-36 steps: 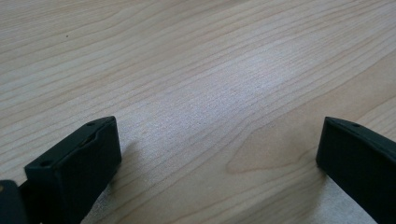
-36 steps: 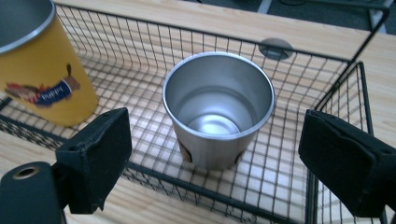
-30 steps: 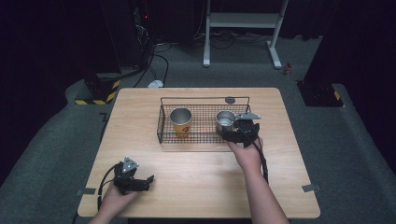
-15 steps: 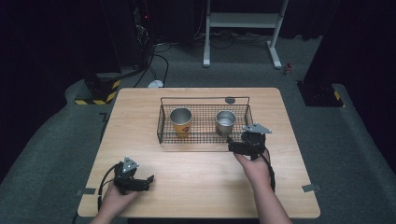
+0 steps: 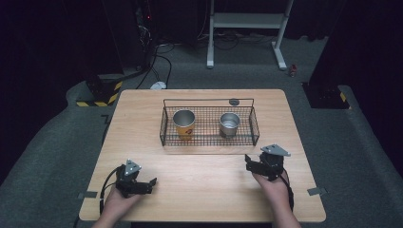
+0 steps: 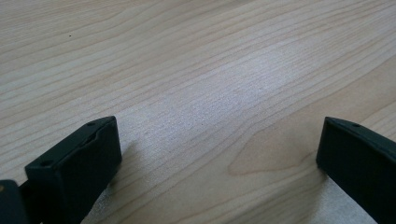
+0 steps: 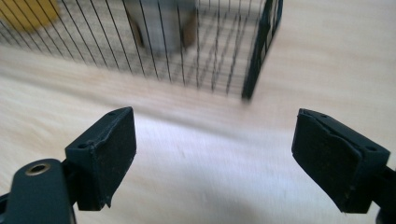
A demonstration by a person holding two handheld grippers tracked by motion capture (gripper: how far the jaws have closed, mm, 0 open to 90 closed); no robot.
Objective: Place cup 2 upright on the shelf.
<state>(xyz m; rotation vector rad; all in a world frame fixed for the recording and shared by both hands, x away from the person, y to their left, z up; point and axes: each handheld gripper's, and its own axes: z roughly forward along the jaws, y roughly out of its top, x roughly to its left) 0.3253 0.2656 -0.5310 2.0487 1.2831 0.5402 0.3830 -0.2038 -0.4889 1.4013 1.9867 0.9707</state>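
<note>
Steel cup [image 5: 229, 124] is standing upright, shiny and grey, inside the wire basket [image 5: 209, 141] on the worktop [image 5: 209, 190], near the released right hand-held gripper [image 5: 254, 164], beyond its spread jaws.

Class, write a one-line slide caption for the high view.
Two cups stand in a wire basket; both open grippers rest apart on the table.

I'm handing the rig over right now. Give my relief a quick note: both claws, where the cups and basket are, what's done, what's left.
Left claw: open, empty, low over the near left of the table.
Right claw: open, empty, just short of the wire basket at its right end.
Yellow cup and metal cup: both upright inside the basket, apart.
Done: both cups sit in the basket.
Left: probably nothing but parking the claws; confirm before moving.
</note>
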